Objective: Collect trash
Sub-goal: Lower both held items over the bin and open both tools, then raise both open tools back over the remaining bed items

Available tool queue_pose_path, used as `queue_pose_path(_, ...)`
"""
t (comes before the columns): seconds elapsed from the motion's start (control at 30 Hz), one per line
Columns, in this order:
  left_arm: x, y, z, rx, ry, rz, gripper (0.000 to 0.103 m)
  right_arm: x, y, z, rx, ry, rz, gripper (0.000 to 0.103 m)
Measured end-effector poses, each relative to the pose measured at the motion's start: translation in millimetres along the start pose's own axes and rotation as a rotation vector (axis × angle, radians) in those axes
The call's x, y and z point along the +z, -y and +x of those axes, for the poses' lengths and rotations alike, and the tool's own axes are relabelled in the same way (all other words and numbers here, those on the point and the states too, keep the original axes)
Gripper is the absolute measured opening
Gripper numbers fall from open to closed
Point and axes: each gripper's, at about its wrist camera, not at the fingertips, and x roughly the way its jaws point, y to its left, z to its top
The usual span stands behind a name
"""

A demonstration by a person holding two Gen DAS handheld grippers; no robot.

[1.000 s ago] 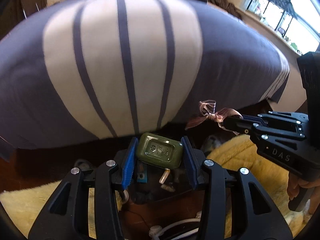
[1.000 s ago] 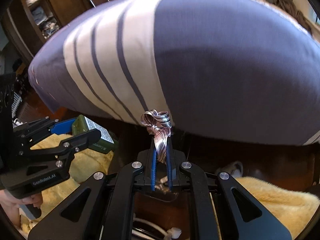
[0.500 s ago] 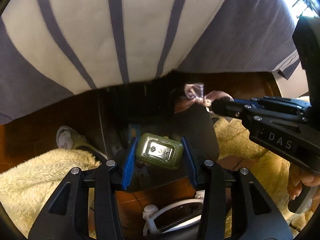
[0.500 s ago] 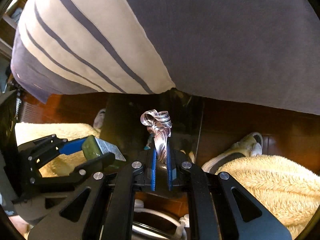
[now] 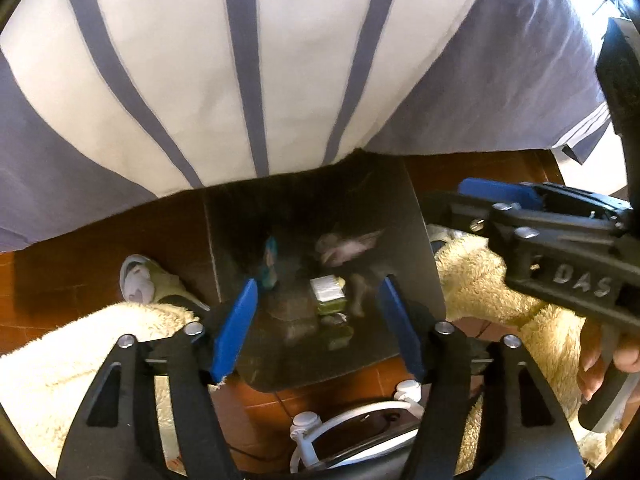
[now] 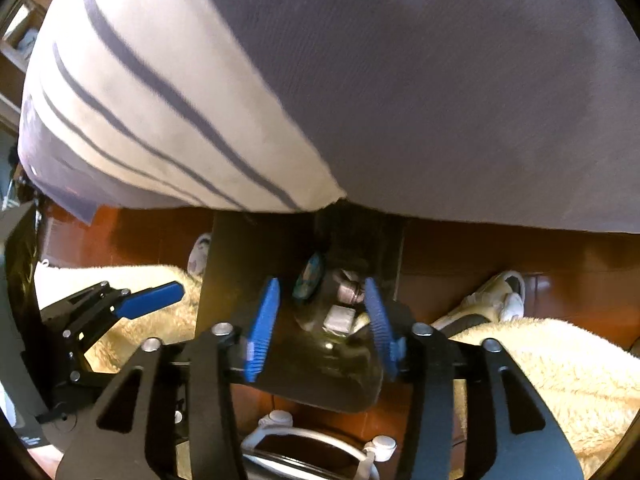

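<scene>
A dark bin (image 5: 416,240) stands on the floor below both grippers; it also shows in the right wrist view (image 6: 224,256). Inside lie a green box (image 5: 329,294), a pink ribbon (image 5: 344,245) and a teal wrapper (image 5: 269,260). In the right wrist view the box (image 6: 340,318), the ribbon (image 6: 347,286) and the wrapper (image 6: 309,275) lie in the bin. My left gripper (image 5: 320,320) is open and empty above the bin. My right gripper (image 6: 322,320) is open and empty above it too, and shows at the right of the left wrist view (image 5: 496,196).
A bed with a grey and white striped cover (image 5: 240,60) hangs over the bin's far side. Cream fluffy rugs (image 5: 60,360) (image 5: 480,280) lie on the red tiled floor. A shoe (image 5: 136,280) lies left of the bin, another (image 6: 496,296) right. A white-rimmed device (image 5: 352,428) sits near.
Both grippers opened. The green box dropped from the left gripper and the pink ribbon from the right one; both now lie in the bin.
</scene>
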Motion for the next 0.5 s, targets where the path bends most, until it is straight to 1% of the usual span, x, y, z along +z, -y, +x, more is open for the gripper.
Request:
queue_pose_path(0.03,1,1,-3,0.006,0.007,-0.001,0.07,1,1,-3,-0.004,0.011,0.003,0.066)
queue_pose_path(0.07,2,0,-5,0.01,0.015,-0.001,0.073,2,2,-10,-0.016,0.034,0.003,0.069)
queue_pose_path(0.13,4,-2,-13,0.011,0.041,-0.004,0.084,4,2,-20,-0.036,0.06,-0.003,0.079)
queue_pose_path(0.23,8,-3,-32,0.02,0.085,-0.015,0.093,5,1,-40,-0.097,0.123,-0.021,0.089)
queue_pose_path(0.33,12,-2,-51,0.032,0.12,-0.007,0.095,8,3,-56,-0.112,0.16,-0.02,0.092)
queue_pose_path(0.5,18,2,-91,0.033,0.198,0.007,0.095,17,10,-97,-0.126,0.249,0.002,0.092)
